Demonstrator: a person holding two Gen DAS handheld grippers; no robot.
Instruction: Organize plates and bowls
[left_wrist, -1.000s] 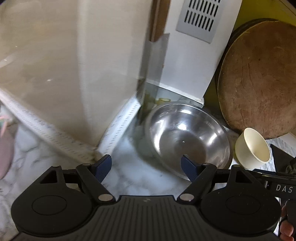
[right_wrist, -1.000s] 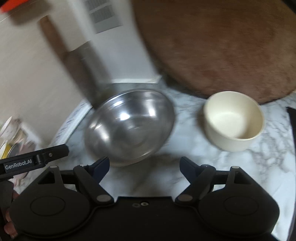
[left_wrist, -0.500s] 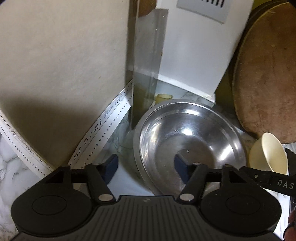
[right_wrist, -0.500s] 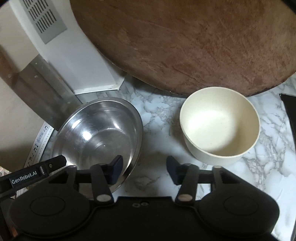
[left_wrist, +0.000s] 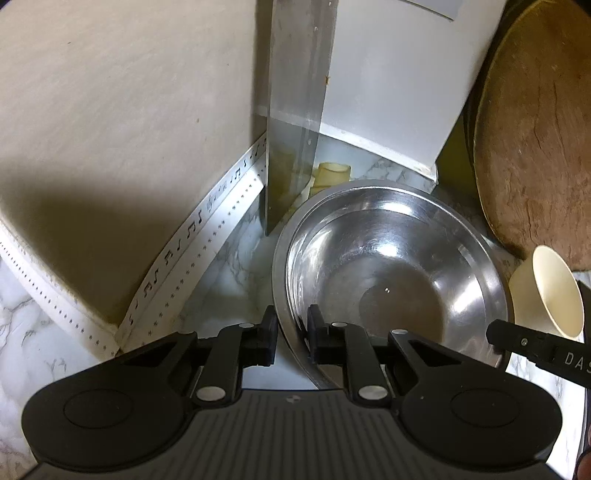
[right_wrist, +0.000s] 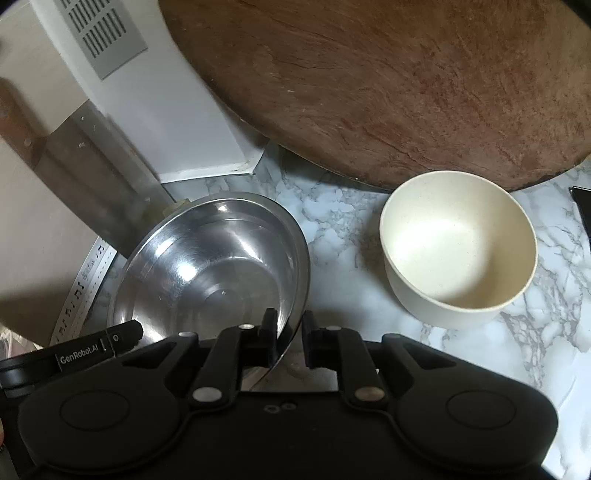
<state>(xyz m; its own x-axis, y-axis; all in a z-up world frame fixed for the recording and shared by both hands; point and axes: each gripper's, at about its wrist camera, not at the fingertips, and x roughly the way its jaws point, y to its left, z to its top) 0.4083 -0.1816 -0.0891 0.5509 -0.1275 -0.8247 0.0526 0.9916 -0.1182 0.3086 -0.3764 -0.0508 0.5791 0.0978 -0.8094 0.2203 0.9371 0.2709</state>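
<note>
The steel bowl sits on the marble counter, tucked into the corner where the beige wall meets a white appliance with a vent grille. Both grippers have it by the rim now. The left gripper has its jaws pinched on the near-left edge of the rim, one finger outside the bowl and one inside. The right gripper has the near-right edge clamped the same way, with the rim running between its fingers. Both sets of jaws have just been closing, and they're down to a narrow gap with the thin metal wall caught in it.

Just beside the steel bowl, on its right, there's a cream bowl, upright and empty, not touching it as far as I can tell. Behind both leans a big round wooden board, propped against the back. A cleaver blade stands upright in the corner behind the steel bowl, and something pale yellow peeks out behind the rim; too hidden to say what.
</note>
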